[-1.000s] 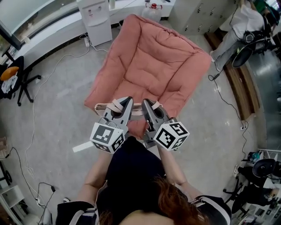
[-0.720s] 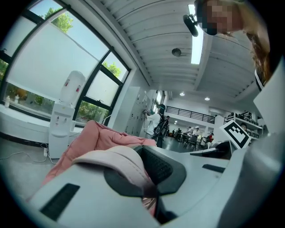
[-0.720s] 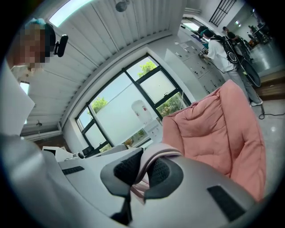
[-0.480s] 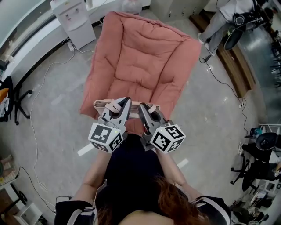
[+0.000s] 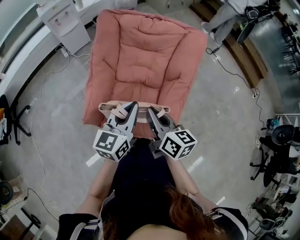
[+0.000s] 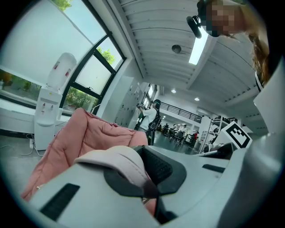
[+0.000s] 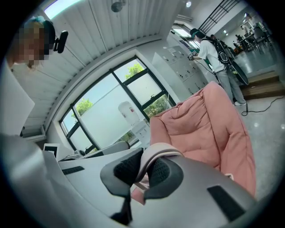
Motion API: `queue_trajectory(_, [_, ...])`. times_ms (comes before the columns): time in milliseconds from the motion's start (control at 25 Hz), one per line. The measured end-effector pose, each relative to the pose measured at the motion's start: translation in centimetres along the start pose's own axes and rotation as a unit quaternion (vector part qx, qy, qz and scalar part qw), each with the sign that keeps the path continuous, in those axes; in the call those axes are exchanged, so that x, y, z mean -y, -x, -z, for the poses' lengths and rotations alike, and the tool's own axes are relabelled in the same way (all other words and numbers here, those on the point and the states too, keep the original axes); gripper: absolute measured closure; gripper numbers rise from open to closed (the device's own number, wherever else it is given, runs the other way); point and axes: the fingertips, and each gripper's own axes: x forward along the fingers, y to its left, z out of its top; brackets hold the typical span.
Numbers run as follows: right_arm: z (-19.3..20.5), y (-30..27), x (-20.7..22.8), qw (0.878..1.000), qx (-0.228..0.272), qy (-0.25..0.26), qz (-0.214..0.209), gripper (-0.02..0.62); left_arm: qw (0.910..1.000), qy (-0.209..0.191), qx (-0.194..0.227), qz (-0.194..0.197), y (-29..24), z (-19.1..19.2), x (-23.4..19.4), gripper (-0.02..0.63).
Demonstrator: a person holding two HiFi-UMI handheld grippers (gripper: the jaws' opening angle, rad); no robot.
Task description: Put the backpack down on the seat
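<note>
The seat (image 5: 145, 56) is a wide pink padded chair straight ahead, and it also shows in the left gripper view (image 6: 84, 133) and the right gripper view (image 7: 209, 124). My left gripper (image 5: 132, 106) is shut on a pale pink backpack strap (image 5: 121, 110). My right gripper (image 5: 151, 112) is shut on the other strap (image 5: 161, 111). Each strap loops over its closed jaws, the left one (image 6: 118, 160) and the right one (image 7: 156, 153). Both grippers hang side by side just before the seat's front edge. The backpack's body (image 5: 142, 132) is mostly hidden under the grippers.
A white water dispenser (image 5: 63, 21) stands left of the seat. Cables (image 5: 37, 126) trail across the floor on the left and right. A person (image 5: 229, 14) stands beyond the seat by a wooden bench (image 5: 243, 51). Stands and gear (image 5: 281, 140) crowd the right edge.
Both grippers, still shut on the straps, have sunk a little and tipped down by the seat's front edge. The seat sits higher and more to the left in the head view.
</note>
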Motion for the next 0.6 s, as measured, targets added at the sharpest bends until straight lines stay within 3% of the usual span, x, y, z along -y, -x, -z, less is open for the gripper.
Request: queue_trajectory(600, [4.6, -0.8, 2.2, 0.998, -0.06, -0.025, 0.016, 0.557, 0.9981, 0.049, -0.034, -0.016, 0.6, 5.0, -1.4, 0.588])
